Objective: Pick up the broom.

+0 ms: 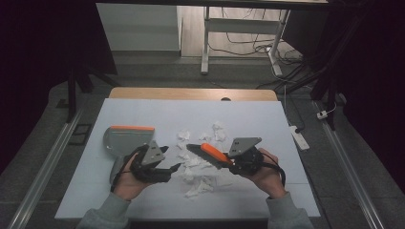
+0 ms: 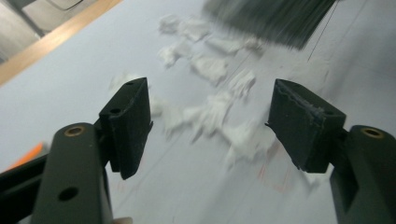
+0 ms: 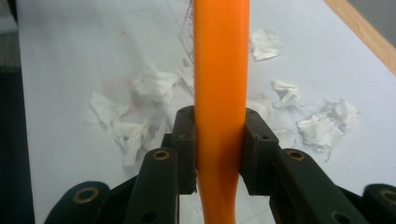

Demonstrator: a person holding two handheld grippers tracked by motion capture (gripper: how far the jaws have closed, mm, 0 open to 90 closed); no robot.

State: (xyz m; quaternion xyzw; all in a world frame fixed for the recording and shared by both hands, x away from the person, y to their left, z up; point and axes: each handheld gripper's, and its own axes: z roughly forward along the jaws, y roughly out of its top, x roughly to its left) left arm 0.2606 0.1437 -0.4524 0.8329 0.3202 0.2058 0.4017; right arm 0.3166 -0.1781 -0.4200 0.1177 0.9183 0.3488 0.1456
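Grey floor and cable clutter lie beyond the desk (image 1: 267, 119), whose white top carries a scatter of paper scraps (image 1: 200, 162) near its middle. From the high view, a dustpan (image 1: 125, 139) with an orange lip lies toward the left edge, just beyond the left gripper (image 1: 168, 160), which hangs spread and empty over the scraps' left side. The right gripper (image 1: 228, 161) is clenched on a brush (image 1: 210, 151) with an orange handle, its dark head reaching over the pile.

Left gripper view: jaws wide apart, nothing between them, scraps (image 2: 219, 107) below and blurred bristles (image 2: 271, 18) at the top — the brush looks to be in motion.

Right gripper view: both pads press the handle (image 3: 220, 70) squarely, scraps (image 3: 140, 102) on either side.

My reading — sweeping is under way with the dustpan untouched. Next, the free gripper likely needs to take the dustpan and set its lip against the pile.
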